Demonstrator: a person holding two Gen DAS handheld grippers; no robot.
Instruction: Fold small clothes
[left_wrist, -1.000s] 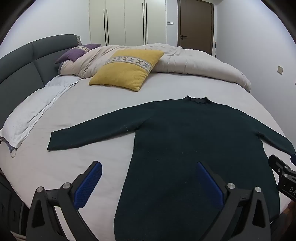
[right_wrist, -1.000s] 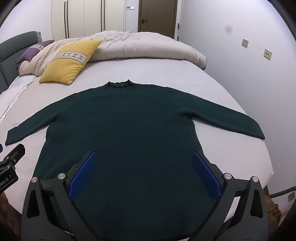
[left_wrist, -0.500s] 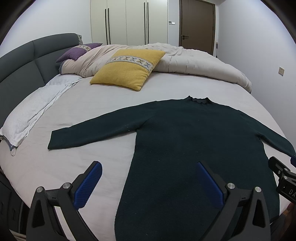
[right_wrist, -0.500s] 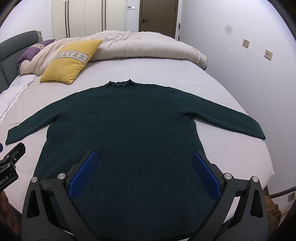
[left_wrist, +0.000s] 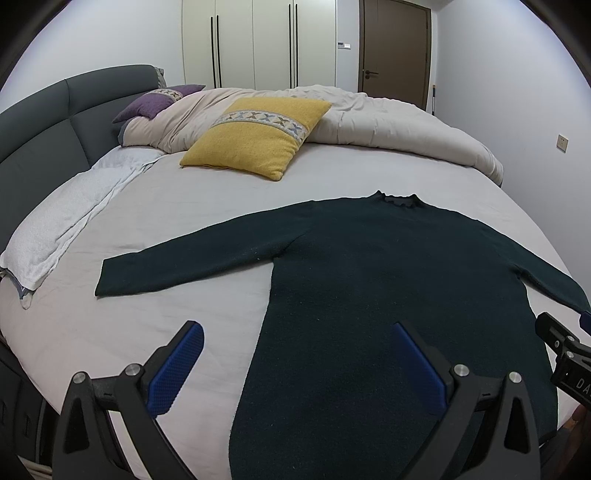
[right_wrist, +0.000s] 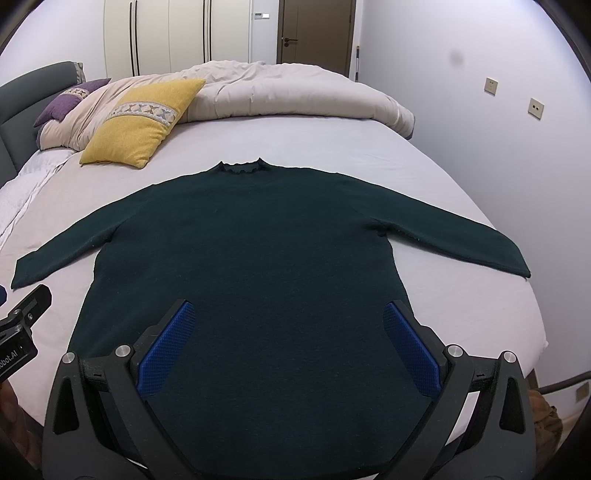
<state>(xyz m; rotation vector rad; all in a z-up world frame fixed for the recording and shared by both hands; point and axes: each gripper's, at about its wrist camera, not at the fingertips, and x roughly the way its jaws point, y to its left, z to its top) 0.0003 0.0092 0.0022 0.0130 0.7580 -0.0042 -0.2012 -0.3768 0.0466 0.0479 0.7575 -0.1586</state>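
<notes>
A dark green long-sleeved sweater (left_wrist: 388, 280) lies flat on the bed, neck away from me, both sleeves spread out; it also shows in the right wrist view (right_wrist: 258, 251). My left gripper (left_wrist: 295, 365) is open and empty, held above the sweater's left hem side. My right gripper (right_wrist: 288, 339) is open and empty, above the lower body of the sweater. Each gripper's body shows at the edge of the other's view.
The bed (left_wrist: 184, 206) has a pale grey sheet. A yellow cushion (left_wrist: 255, 136), a purple cushion (left_wrist: 159, 103) and a rumpled beige duvet (left_wrist: 388, 122) lie at the far side. A white towel (left_wrist: 66, 221) lies left, by the grey headboard (left_wrist: 44, 125).
Both views have shifted only slightly; the sweater lies as before and both grippers stay open.
</notes>
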